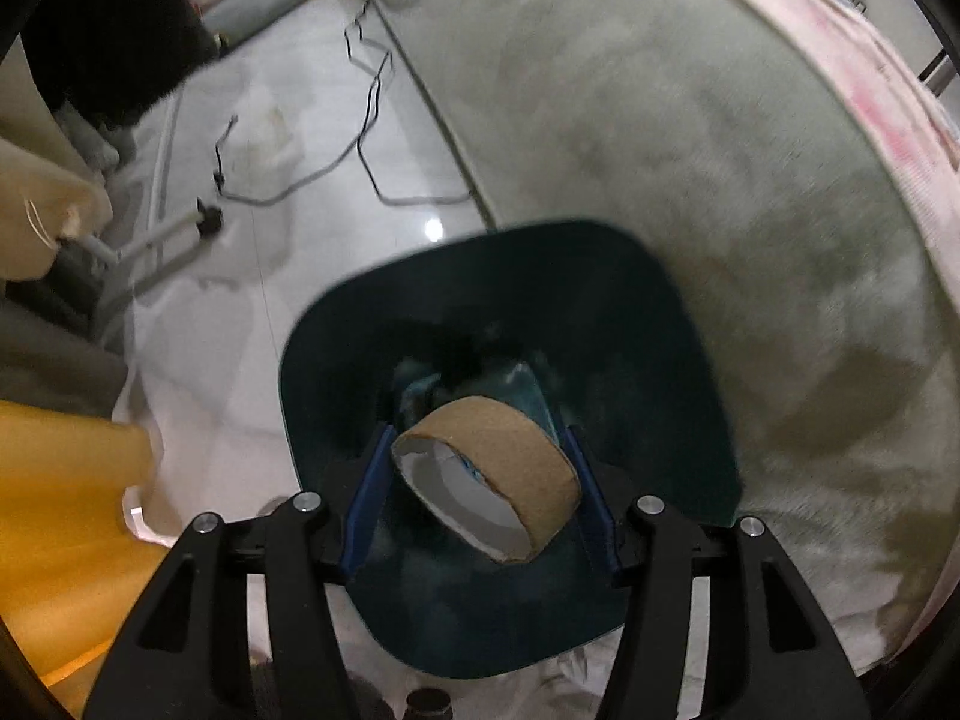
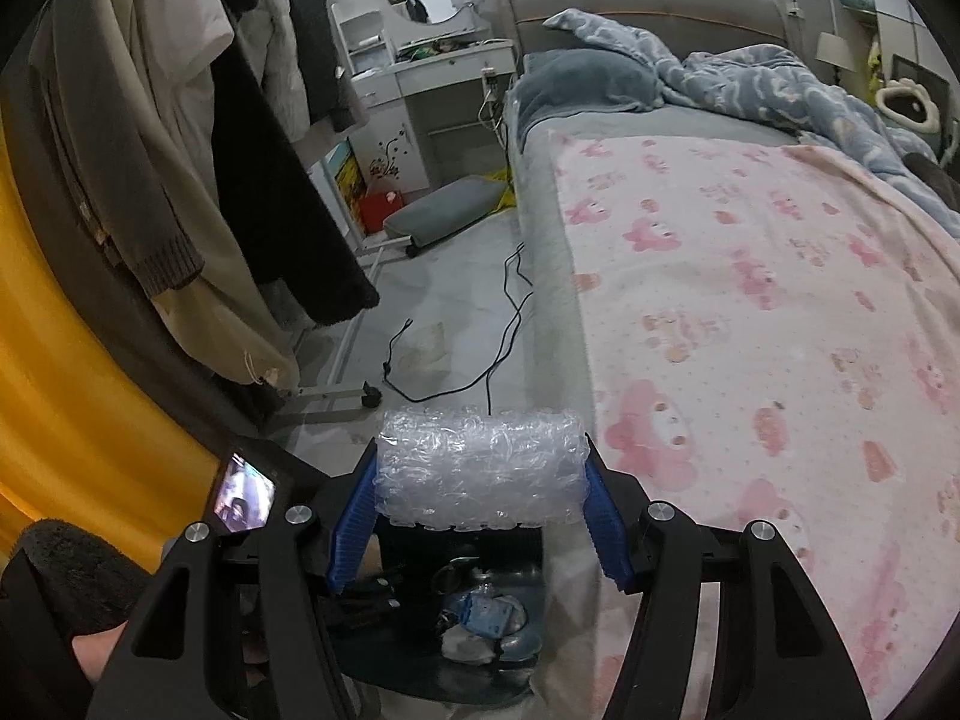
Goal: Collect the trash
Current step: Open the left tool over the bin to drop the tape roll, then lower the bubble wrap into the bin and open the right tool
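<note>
Left wrist view: left gripper (image 1: 480,474) points steeply down, jaws narrow and clamped on a cardboard tape core (image 1: 487,479) held crosswise between the blue pads (image 1: 369,498). Directly beyond the jaws is the open mouth of a dark teal bin (image 1: 510,300), so the core sits over the drop zone; not released yet. Past the bin, to the right of the jaws, grey bed side (image 1: 690,180); to the left, white floor with a loose black cable (image 1: 372,138). Right wrist view: right gripper (image 2: 480,474) about half open, pads pressing both ends of a bubble wrap roll (image 2: 480,468). Below the jaws the same bin (image 2: 522,648) already holds crumpled scraps, so some trash looks collected. Further out, pink blanket (image 2: 750,300) right of the jaws, hanging clothes (image 2: 180,150) left. Judgement: mid-task, two items in hand, both drops left; the floor cable likely isn't trash.
</note>
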The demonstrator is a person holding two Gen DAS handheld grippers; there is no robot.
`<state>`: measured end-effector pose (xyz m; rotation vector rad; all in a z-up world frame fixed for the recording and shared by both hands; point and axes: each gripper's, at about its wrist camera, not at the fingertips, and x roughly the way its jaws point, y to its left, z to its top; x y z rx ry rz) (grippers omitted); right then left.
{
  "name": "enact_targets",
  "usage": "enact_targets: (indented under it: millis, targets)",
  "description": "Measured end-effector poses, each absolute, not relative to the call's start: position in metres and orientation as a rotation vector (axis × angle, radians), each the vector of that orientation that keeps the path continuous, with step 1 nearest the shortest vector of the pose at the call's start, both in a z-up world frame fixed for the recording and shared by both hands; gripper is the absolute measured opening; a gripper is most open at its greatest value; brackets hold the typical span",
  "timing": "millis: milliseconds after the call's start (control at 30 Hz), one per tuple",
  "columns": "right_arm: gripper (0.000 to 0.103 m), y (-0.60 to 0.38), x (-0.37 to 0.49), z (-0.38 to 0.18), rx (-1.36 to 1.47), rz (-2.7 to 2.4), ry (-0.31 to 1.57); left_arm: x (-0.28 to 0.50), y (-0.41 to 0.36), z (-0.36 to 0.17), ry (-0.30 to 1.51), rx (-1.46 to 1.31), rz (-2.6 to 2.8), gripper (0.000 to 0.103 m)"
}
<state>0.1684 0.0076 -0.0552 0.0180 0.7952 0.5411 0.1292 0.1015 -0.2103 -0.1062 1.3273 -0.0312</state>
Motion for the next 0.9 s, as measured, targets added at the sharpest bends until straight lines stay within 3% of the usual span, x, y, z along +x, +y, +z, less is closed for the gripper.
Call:
enact_targets:
  millis: [233,367,467,900]
  targets:
    - [0.062,0.026,0.178,-0.068,-0.005,0.547,0.835,0.121,0.114,-0.227,1.401,-0.132,-0.051,0.061]
    - [0.062,0.038,0.183,-0.076,-0.022,0.554,0.857,0.113,0.123,-0.232,1.438,-0.166,-0.073,0.078]
    - [0.062,0.047,0.186,-0.085,-0.040,0.556,0.880,0.109,0.132,-0.225,1.412,-0.166,-0.070,0.085]
    - [0.062,0.085,0.196,-0.137,-0.116,0.565,1.013,0.094,0.185,-0.170,1.199,-0.222,-0.013,0.088]
